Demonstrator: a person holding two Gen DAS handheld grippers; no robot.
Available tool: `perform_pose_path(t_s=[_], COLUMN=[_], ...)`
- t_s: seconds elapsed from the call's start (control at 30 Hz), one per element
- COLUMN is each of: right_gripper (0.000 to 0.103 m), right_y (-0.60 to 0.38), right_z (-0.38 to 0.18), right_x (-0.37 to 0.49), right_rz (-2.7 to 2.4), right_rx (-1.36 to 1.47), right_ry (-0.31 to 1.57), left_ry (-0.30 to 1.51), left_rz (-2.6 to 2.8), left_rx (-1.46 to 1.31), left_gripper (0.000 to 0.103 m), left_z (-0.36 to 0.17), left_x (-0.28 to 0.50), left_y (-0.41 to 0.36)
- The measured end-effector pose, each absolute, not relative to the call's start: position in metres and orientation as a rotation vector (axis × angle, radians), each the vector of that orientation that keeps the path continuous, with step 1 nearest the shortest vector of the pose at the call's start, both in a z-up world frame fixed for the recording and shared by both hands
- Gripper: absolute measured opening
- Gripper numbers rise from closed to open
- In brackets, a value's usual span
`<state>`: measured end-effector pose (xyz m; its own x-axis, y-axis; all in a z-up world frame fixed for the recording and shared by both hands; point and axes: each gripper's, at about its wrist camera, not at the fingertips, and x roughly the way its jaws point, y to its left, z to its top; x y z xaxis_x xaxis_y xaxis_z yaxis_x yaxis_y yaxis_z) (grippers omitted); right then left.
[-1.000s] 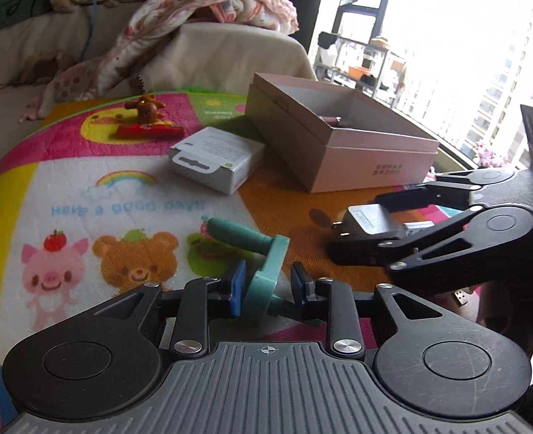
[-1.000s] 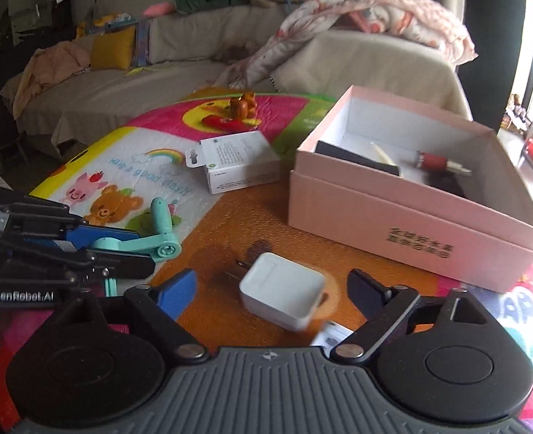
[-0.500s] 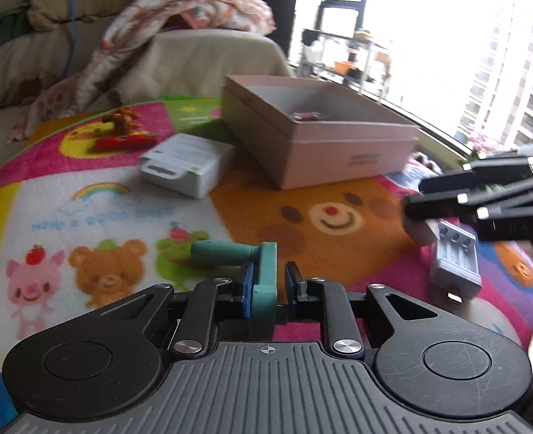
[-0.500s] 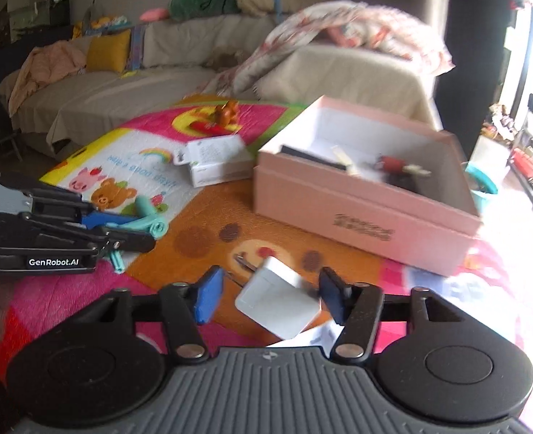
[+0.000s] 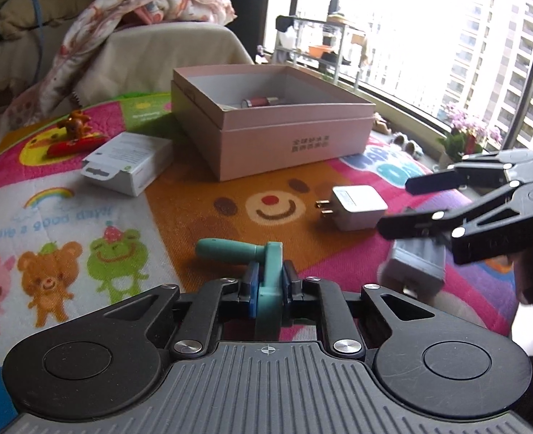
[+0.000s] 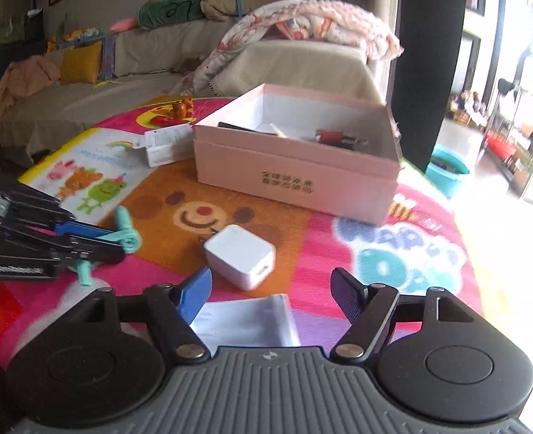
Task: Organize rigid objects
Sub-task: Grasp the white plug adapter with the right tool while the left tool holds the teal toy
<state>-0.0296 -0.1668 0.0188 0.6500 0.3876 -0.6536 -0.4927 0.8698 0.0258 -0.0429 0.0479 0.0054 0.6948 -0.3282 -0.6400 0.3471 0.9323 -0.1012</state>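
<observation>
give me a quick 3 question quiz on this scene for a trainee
1. True or false: the left gripper is shut on the teal tool.
2. Where does the white charger lie? A) inside the pink box B) on the mat C) in the right gripper
3. Fill in: the right gripper's jaws stand ____.

Key: 1 true; 2 B; 3 open

Daylight from window point(image 5: 429, 29) at right, blown out white; interior dimmer toward sofa point(image 6: 85, 83); fisheye bending at edges; slight motion blur in right wrist view
</observation>
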Motion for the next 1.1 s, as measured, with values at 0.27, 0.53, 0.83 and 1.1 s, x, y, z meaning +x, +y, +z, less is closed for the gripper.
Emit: perform_pose_path(t_s=[0.27,0.53,0.83,1.1], right_gripper=[0.085,0.088,0.088,0.088], right_y=[-0.153,-0.162,-0.139,-0.172], right_z=[0.001,0.006,0.0,0.009], right_x=[-0.034,-0.027,-0.014,-0.011], right_rz=[0.487,0.443,0.354,0.277], right_rx=[-0.286,-0.179,-0.297,-0.23], right_ry=[0.701,0.726,0.699,0.692], left_ry=[0.678,0.659,0.658,0.659], left_rz=[-0.377,-0.359,-0.366,-0.366], left_rx=[-0.021,0.008,-0.02,-0.034], left_gripper=[0.019,0.02,0.02,0.02], left_z=[0.002,0.001,0.0,0.0], left_x=[-0.042,-0.046,-0.046,-0.046], left_y=[0.054,0.048,0.052,0.054])
